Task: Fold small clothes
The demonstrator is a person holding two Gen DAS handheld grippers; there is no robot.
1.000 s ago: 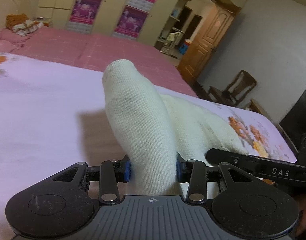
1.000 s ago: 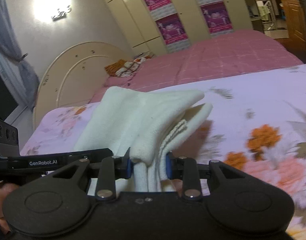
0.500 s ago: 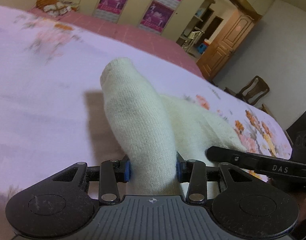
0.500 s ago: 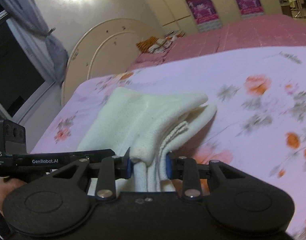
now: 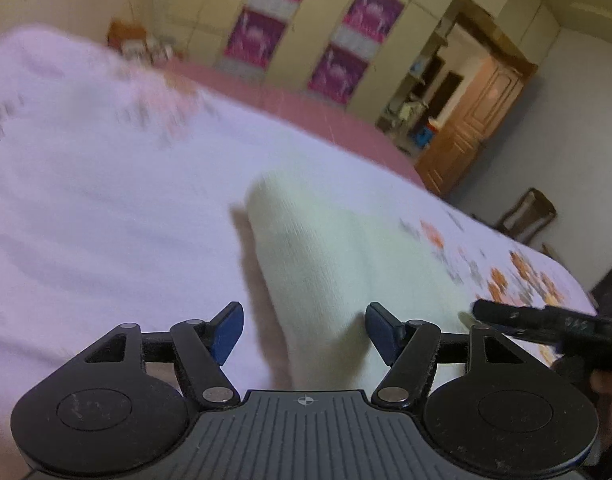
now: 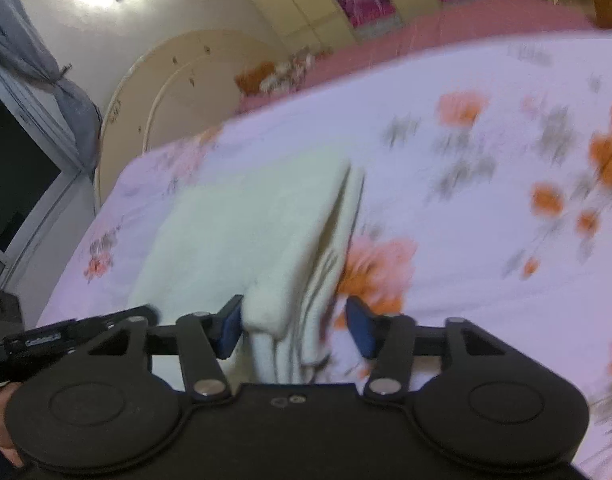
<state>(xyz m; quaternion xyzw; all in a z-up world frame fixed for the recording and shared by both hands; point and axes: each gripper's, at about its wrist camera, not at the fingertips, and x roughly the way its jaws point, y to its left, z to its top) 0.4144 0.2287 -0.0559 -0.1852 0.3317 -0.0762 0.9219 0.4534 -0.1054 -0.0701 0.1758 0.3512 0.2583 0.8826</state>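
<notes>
Left gripper [image 5: 304, 330] spread wide, blue pads [image 5: 226, 332] standing clear on either side of the cream cloth [image 5: 326, 264], holding nothing; cloth lying folded on the flowered bedsheet [image 5: 106, 208], its rounded folded end pointing away from the gripper and its near part running in between the pads without touching either, as far as the blur allows; right gripper [image 6: 294, 326] likewise parted, its left pad [image 6: 230, 326] just beside or touching the corner of the cloth [image 6: 242, 236], contact not clear, its right pad well off the cloth over an orange flower on the sheet [image 6: 466, 200]; layered edges of the cloth stacked on its right side, showing ribbed hems near the gripper; other gripper's black body [image 6: 46, 340] at the cloth's left; pink bedspread [image 5: 306, 108] beyond the sheet; brown door [image 5: 478, 128] far right of the cloth.
</notes>
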